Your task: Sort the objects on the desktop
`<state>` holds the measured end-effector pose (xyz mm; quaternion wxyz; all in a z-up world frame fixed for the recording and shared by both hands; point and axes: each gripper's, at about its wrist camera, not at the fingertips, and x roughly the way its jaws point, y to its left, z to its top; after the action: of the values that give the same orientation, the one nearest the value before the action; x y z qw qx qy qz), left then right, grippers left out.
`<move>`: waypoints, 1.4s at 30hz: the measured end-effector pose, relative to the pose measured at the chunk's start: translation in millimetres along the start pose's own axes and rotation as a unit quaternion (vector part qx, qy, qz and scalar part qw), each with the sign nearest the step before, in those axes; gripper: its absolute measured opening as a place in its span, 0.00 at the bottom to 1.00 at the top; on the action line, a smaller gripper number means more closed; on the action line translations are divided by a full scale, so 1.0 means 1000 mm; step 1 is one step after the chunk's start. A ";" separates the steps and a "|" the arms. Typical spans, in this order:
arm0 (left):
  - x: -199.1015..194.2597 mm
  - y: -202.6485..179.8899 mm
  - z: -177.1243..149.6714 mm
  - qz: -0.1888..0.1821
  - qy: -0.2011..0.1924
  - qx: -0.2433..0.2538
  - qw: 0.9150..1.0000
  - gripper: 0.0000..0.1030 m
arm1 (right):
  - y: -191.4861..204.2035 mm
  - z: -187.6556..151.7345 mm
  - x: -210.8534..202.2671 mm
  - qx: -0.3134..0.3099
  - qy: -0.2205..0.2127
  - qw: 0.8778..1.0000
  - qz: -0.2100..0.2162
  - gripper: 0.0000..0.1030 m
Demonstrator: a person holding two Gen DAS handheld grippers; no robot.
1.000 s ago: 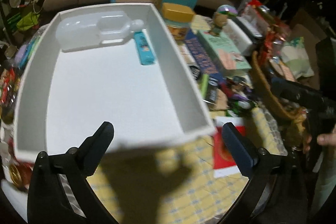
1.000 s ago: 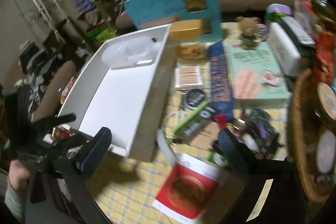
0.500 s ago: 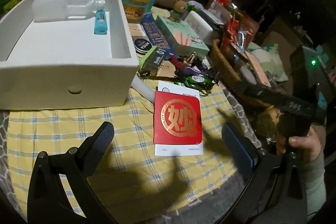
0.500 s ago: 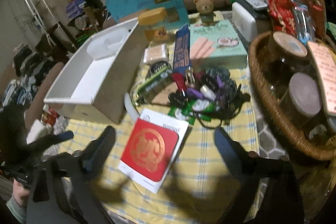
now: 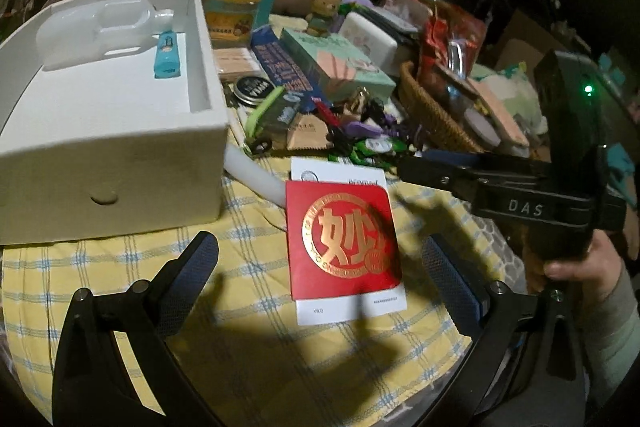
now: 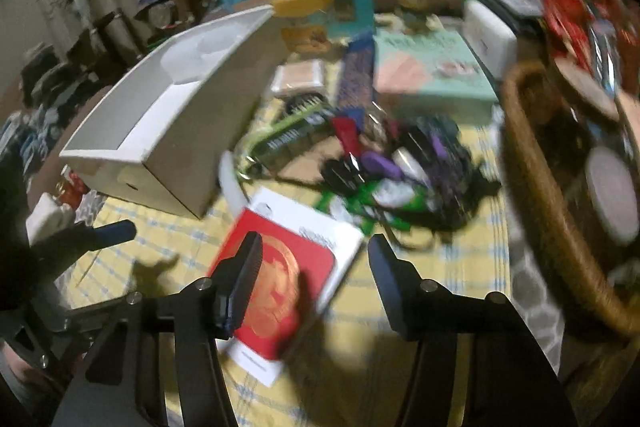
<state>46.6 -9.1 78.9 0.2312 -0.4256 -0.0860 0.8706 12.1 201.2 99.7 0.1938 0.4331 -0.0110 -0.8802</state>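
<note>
While the red card (image 6: 280,287) lies flat on the yellow checked cloth (image 5: 240,327) just beside the white box (image 5: 112,163), the right gripper (image 6: 314,259) hovers over its near half, jaws half-spread and just closing with nothing pinched. Its long axis runs away from both tongs. The left gripper (image 5: 320,259) hangs wide open, further back, both pitched steeply down.

Both grippers are dropping toward the red card (image 5: 344,239), the right gripper (image 6: 314,259) narrowing its jaws above it, gripping nothing.
</note>
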 end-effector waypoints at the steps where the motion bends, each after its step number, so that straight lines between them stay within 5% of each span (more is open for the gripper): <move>1: -0.004 0.005 0.000 -0.004 -0.006 -0.007 1.000 0.99 | 0.009 0.006 0.004 -0.017 -0.003 1.000 0.005 0.56; 10: -0.004 0.043 -0.012 -0.003 0.020 -0.061 0.998 0.99 | 0.068 0.053 0.078 -0.132 0.037 0.990 0.026 0.48; 23: 0.005 0.033 -0.013 -0.020 0.040 -0.055 0.997 0.99 | 0.097 0.045 0.138 -0.234 0.102 0.967 0.014 0.31; 27: 0.008 0.032 -0.014 -0.024 0.046 -0.059 0.997 0.99 | 0.089 0.050 0.143 -0.222 0.111 0.968 0.018 0.26; 31: 0.012 0.032 -0.014 -0.028 0.049 -0.067 0.996 0.99 | 0.099 0.049 0.145 -0.264 0.120 0.957 0.003 0.34; 34: 0.012 0.033 -0.015 -0.025 0.050 -0.071 0.996 0.99 | 0.106 0.043 0.144 -0.303 0.113 0.946 -0.031 0.15; 38: 0.010 0.033 -0.014 -0.028 0.046 -0.074 0.996 0.99 | 0.089 0.051 0.119 -0.250 0.084 0.965 -0.010 0.09; 42: 0.006 0.028 -0.012 -0.040 0.036 -0.071 0.996 0.99 | 0.052 0.066 0.055 -0.132 0.010 0.990 0.053 0.09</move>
<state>43.7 -31.7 57.6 0.2382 -0.4684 -0.1561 0.8363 -51.9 124.5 109.2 0.2957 0.4114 0.0838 -0.8581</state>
